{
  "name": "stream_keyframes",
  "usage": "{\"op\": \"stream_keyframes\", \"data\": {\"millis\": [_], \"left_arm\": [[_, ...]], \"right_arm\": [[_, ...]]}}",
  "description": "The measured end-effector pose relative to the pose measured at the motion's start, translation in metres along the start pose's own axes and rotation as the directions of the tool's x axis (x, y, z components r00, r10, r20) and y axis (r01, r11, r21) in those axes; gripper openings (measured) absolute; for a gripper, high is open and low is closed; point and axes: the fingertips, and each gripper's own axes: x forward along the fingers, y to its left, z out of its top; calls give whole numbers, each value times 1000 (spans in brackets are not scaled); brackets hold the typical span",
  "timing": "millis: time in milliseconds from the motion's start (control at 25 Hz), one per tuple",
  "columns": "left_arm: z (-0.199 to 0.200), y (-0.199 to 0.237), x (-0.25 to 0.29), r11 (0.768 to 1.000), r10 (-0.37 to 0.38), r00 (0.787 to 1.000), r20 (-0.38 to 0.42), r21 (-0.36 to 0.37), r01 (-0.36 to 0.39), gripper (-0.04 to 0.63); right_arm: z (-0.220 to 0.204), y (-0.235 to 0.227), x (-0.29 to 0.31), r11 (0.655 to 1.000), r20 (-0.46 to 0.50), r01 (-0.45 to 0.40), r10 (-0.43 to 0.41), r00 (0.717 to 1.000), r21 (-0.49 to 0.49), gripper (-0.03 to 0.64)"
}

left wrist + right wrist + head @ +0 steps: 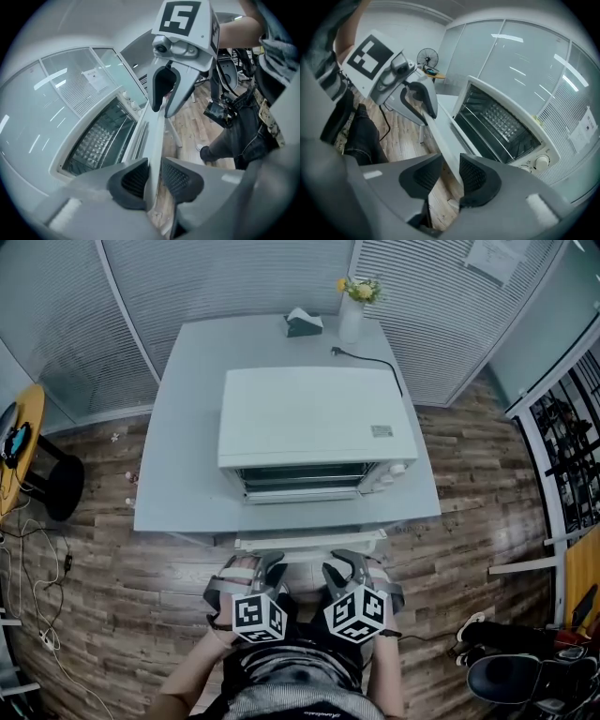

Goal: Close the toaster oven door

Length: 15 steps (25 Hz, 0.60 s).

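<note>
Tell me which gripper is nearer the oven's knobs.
Right. The right gripper straddles the open door near the knobs; the left gripper grips it farther left.

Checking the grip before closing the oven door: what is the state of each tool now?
Left tool: closed on the oven door, at its front edge.
Right tool: open, door edge between its jaws.

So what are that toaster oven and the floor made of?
Toaster oven: likely painted sheet metal, smooth matte white, with a wire rack inside. Floor: wood-look planks, grain and seams visible; real wood or laminate, can't tell.
</note>
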Motion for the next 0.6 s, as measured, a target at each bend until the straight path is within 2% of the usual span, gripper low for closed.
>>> {"op": "stream_keyframes", "data": {"millis": [240, 600], "left_arm": [[3, 8, -2, 1000, -2, 1000, 13, -18, 2, 98], [9, 29, -7, 999, 24, 999, 29, -43, -22, 101]], "right_arm": [[0, -8, 6, 999, -25, 33, -34, 999, -37, 118], [15, -25, 1, 999, 51, 44, -45, 998, 15, 120]]}}
